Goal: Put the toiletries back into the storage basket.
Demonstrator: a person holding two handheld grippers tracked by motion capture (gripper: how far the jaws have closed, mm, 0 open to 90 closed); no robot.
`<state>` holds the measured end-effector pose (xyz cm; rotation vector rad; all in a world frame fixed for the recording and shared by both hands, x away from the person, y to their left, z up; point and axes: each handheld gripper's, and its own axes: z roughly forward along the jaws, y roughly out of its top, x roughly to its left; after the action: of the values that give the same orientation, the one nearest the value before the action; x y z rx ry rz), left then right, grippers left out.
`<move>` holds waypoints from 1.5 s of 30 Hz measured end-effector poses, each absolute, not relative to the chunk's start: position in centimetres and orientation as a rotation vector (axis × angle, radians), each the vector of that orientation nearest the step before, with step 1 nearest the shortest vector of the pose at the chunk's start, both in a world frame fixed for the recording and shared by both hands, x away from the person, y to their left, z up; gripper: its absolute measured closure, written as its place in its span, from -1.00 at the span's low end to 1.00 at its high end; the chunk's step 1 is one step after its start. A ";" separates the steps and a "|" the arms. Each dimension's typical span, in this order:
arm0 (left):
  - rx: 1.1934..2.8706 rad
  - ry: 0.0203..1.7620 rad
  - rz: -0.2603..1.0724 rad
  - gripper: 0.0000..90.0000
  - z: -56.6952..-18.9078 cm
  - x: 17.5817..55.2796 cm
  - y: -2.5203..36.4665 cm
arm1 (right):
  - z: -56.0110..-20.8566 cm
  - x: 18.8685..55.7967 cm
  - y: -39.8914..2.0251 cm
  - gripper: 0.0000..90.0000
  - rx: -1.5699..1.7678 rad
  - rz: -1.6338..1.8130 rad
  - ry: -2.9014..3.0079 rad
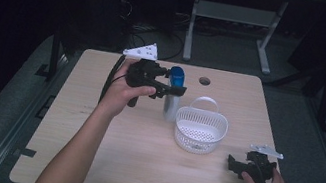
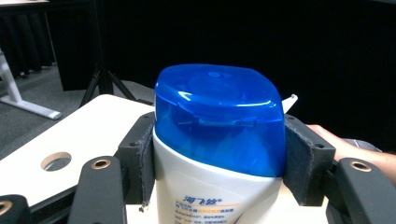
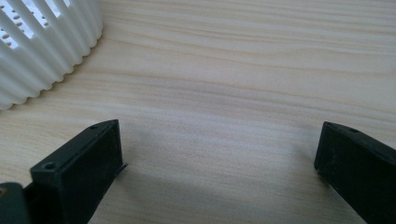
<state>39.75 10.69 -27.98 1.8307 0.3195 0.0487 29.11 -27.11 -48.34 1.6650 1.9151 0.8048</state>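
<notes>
Bottle (image 2: 210,186), white body, translucent blue flip cap, upright.

— Obstacles on the table (image 1: 88,159)?

— One white basket (image 1: 200,130), mid-table, its handle arched over the opening. The bottle (image 1: 173,93) in my left gripper (image 1: 177,90) stands just beside its left rim.

— Free room?

— Bare wood along the near edge and the whole left side. My right gripper (image 1: 234,164) rests with jaws apart near the basket's right, open board between them.
</notes>
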 end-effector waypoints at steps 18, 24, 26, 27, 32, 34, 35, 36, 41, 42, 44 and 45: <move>1.824 0.290 0.038 -0.17 -28.2 40.0 8.2 | -48.3 29.1 -27.1 -0.99 1.665 0.805 1.915; 1.823 0.285 0.039 -0.17 -28.4 40.2 7.7 | -48.3 29.1 -27.1 -0.99 1.665 0.805 1.915; 1.822 0.283 0.037 -0.17 -28.5 40.2 7.5 | -48.3 29.1 -27.1 -0.99 1.665 0.805 1.915; 1.821 0.283 0.039 -0.17 -28.6 40.2 7.4 | -48.3 29.1 -27.1 -0.99 1.665 0.805 1.915; 1.818 0.279 0.043 -0.17 -28.8 40.3 7.0 | -48.3 29.1 -27.1 -0.99 1.665 0.805 1.915; 1.818 0.280 0.042 -0.17 -28.9 40.3 6.8 | -48.3 29.1 -27.1 -0.99 1.665 0.805 1.915; 1.822 0.281 0.042 -0.17 -29.0 40.2 6.7 | -48.3 29.1 -27.1 -0.99 1.665 0.805 1.915; 1.825 0.278 0.046 -0.17 -29.1 40.2 6.7 | -48.3 29.1 -27.1 -0.99 1.665 0.805 1.915; 1.830 0.275 0.051 -0.17 -29.5 40.2 6.3 | -48.3 29.1 -27.1 -0.99 1.665 0.805 1.915; 1.832 0.275 0.053 -0.17 -29.7 40.2 6.2 | -48.3 29.1 -27.1 -0.99 1.665 0.805 1.915; 1.835 0.275 0.057 -0.17 -30.0 40.2 6.1 | -48.3 29.1 -27.1 -0.99 1.665 0.805 1.915; 1.836 0.276 0.056 -0.17 -30.1 40.2 6.0 | -48.3 29.1 -27.1 -0.99 1.664 0.805 1.915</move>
<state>40.20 6.01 -30.12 1.8362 0.2757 0.0563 29.10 -27.11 -48.34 1.6645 1.9155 0.8046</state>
